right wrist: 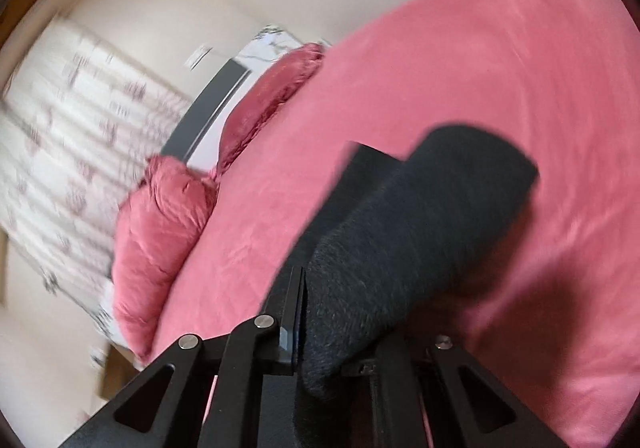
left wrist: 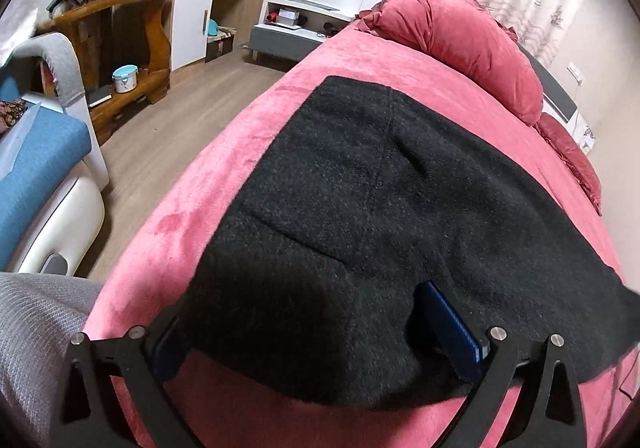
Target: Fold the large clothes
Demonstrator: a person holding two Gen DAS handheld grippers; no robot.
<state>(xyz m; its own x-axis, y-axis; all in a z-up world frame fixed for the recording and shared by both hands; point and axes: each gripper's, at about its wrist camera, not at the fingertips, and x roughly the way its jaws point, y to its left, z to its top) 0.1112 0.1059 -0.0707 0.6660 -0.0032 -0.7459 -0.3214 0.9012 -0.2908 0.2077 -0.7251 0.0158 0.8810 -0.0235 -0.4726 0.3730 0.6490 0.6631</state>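
the black garment (left wrist: 380,208) lies spread flat across the pink bed (left wrist: 224,152), its near hem draped toward the bed's front edge, with the red pillows (left wrist: 460,48) beyond it. the left gripper (left wrist: 320,336) sits low at that near hem with its jaws spread wide; the cloth bulges between and over the fingers, one blue pad (left wrist: 452,324) showing beside it, but nothing is pinched there.

the right gripper (right wrist: 304,312) is clamped on the garment (right wrist: 400,248): a thick roll of the knit runs out from between its closed fingers and hangs above the bed (right wrist: 500,68). that view is smeared, so how much cloth is caught is hard to say, probably an edge or corner.

the step in hand looks like lifting one side to carry it over for a fold. to do it well, the right grip should hold firm through a smooth arc, keeping the lifted edge taut and parallel to the far edge so layers land square. the left should either close on the matching near corner or stay clear of the hem, since a loose finger under the cloth would drag it and wrinkle the fold.
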